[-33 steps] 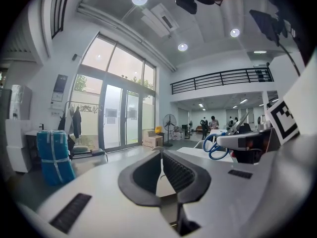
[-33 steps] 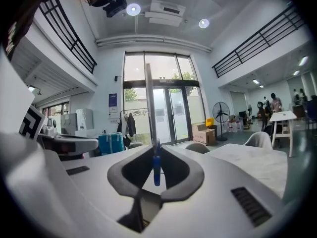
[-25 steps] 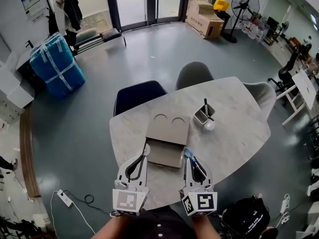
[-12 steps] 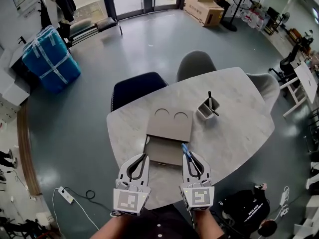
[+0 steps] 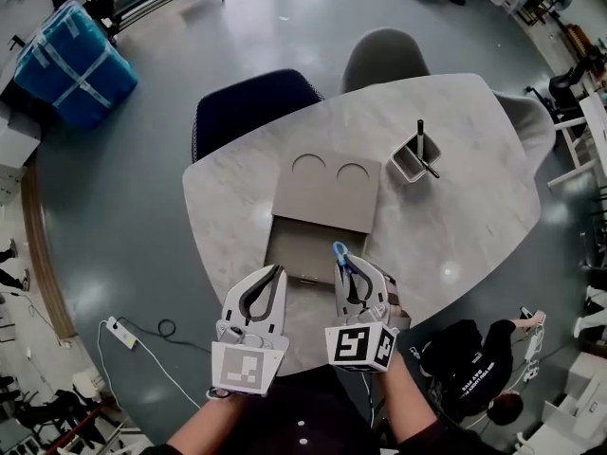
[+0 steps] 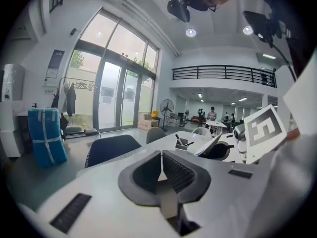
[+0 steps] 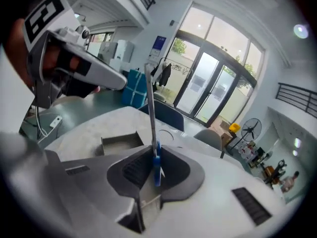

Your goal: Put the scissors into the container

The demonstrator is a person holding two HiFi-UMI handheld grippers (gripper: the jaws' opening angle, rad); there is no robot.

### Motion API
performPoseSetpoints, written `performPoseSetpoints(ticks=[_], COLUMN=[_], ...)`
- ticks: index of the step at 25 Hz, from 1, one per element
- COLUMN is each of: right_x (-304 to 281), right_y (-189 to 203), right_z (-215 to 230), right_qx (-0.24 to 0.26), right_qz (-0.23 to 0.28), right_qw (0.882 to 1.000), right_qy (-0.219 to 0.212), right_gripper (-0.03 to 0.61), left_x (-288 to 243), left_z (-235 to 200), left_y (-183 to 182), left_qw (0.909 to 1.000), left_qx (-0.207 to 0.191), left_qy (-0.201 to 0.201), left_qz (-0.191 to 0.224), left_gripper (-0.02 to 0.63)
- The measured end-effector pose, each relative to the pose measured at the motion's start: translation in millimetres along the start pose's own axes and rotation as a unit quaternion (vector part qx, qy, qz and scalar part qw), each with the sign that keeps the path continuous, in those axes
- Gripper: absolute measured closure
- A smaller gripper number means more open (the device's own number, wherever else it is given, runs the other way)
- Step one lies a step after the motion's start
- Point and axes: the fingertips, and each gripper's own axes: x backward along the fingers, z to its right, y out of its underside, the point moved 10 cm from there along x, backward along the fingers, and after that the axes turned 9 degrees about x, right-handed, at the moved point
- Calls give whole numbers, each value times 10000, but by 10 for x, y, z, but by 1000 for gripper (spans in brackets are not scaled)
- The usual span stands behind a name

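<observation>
Right gripper (image 5: 346, 262) has rolled and dipped over the marbled counter (image 5: 455, 216).
Its jaws pinch blue-handled scissors (image 7: 150, 113), steel blade jutting ahead; left gripper (image 6: 161, 157) ribbed jaws meet, empty.

1. Head view: from above, steeply down on the table (image 5: 455, 207), with the left gripper (image 5: 277, 271) and right gripper (image 5: 347, 262) close below.
2. Left gripper view: low, level across the table toward glass doors (image 6: 111, 103).
3. Right gripper view: tilted, over the same table toward the same doors.

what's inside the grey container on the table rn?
The container's open near section shows only a bare floor, no items. Its far section lies under the lid with two round recesses, so nothing there can be seen. The scissors are outside it, clamped in the right gripper.
</observation>
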Motion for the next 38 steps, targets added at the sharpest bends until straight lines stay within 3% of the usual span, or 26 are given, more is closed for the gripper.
performPoseSetpoints(ticks=[4, 8, 11, 20, 28, 38], right_x=[-315, -625, -828, -1264, -1414, -1468], right_y=[126, 243, 335, 403, 348, 387], right_z=[-189, -371, -480, -688, -746, -788], right_qx=[838, 1687, 1978, 2245, 2290, 2098], right_qz=[-543, -1103, -1497, -1796, -1678, -1818], right_qw=[9949, 9794, 9684, 9561, 9568, 9550], right_qy=[-123, -137, -258, -571, -628, -1042], right_gripper=[538, 538, 537, 529, 497, 421], left_x=[-95, -144, -181, -299, -374, -468], left_z=[-111, -252, -336, -554, -676, -697], left_y=[172, 332, 454, 707, 769, 946], left_qw=[9998, 9992, 9982, 9962, 9946, 9916], left_qx=[104, 112, 162, 194, 248, 367], left_qy=[-51, -102, -127, -138, -142, -95], left_qz=[-185, -379, -559, -837, -999, -1236], left_gripper=[591, 591, 591, 591, 591, 591])
